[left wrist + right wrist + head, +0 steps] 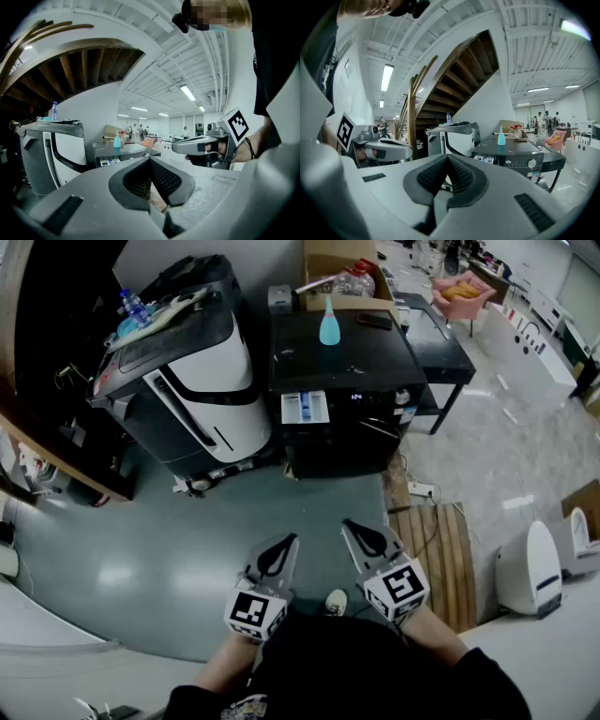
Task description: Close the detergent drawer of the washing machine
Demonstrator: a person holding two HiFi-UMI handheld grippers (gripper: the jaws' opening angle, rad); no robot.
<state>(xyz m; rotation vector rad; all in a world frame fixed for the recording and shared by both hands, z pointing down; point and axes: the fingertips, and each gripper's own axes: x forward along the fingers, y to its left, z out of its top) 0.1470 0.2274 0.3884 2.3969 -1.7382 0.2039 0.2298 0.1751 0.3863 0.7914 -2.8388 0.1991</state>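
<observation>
The grey floor (pixel 141 549) takes up most of the head view, and the person stands well back on it, so nothing is within reach yet. To the left stands a big grey-and-white machine (pixel 192 371), set close beside the black washing machine (pixel 342 362). That probably leaves the front as the only side to come in from.

The washing machine faces the person. Its detergent drawer (pixel 305 407) sticks out of the upper left of the front panel with its pale compartments showing, so it is open and the task is not yet done. A light-blue bottle (pixel 329 322) stands upright on the lid, well back from the front edge and out of the drawer's way.

Both tools are held low and close to the body, side by side, pointing roughly toward the washing machine. The left gripper (pixel 281 547) has its jaws pressed together with nothing between them, and so does the right gripper (pixel 359 531). Pressed together like that, either would likely serve as a blunt tip for pushing the drawer face straight in.
</observation>
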